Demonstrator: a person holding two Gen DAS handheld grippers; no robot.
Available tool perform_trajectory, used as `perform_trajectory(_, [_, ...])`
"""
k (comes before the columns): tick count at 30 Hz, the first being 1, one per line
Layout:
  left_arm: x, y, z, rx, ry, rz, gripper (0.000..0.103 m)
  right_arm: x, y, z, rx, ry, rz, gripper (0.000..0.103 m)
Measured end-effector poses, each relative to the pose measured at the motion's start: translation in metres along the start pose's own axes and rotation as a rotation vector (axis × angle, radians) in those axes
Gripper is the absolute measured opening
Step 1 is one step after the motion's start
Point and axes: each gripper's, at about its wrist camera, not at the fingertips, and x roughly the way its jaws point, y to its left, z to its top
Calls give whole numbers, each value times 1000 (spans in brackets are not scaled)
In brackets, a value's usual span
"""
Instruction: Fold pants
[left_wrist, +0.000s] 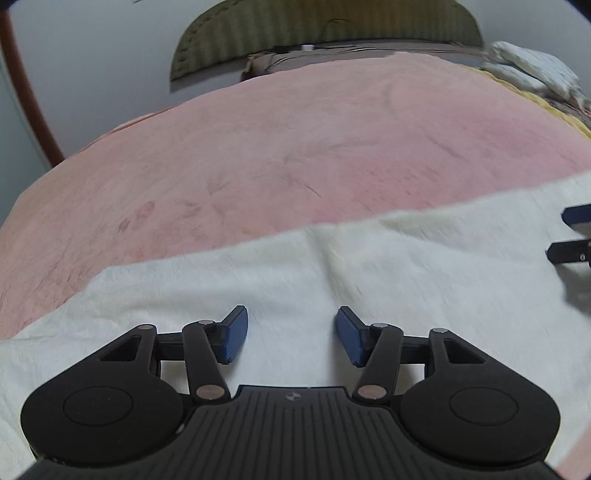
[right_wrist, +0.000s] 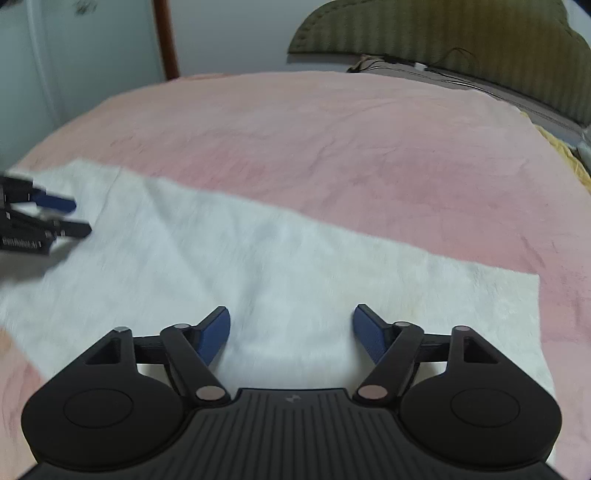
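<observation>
The white fuzzy pants (left_wrist: 369, 266) lie flat in a long strip across the pink bedspread (left_wrist: 295, 147). My left gripper (left_wrist: 291, 338) is open and empty, hovering over the pants. My right gripper (right_wrist: 291, 332) is open and empty over the pants (right_wrist: 258, 258) near their right end. The right gripper's fingers (left_wrist: 572, 236) show at the right edge of the left wrist view. The left gripper's fingers (right_wrist: 55, 218) show at the left edge of the right wrist view, jaws apart above the fabric.
The pink bedspread (right_wrist: 369, 147) covers the bed. An olive green headboard (left_wrist: 332, 33) stands at the far end, with cables below it. A light patterned pillow (left_wrist: 535, 70) lies at the far right. A wooden door frame (right_wrist: 166, 37) and a pale wall are at the left.
</observation>
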Motion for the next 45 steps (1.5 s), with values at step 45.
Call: perform_trajectory(45, [-69,-44,-47,47,-210,111,90,-56,14,-37,-39,-82,48,103])
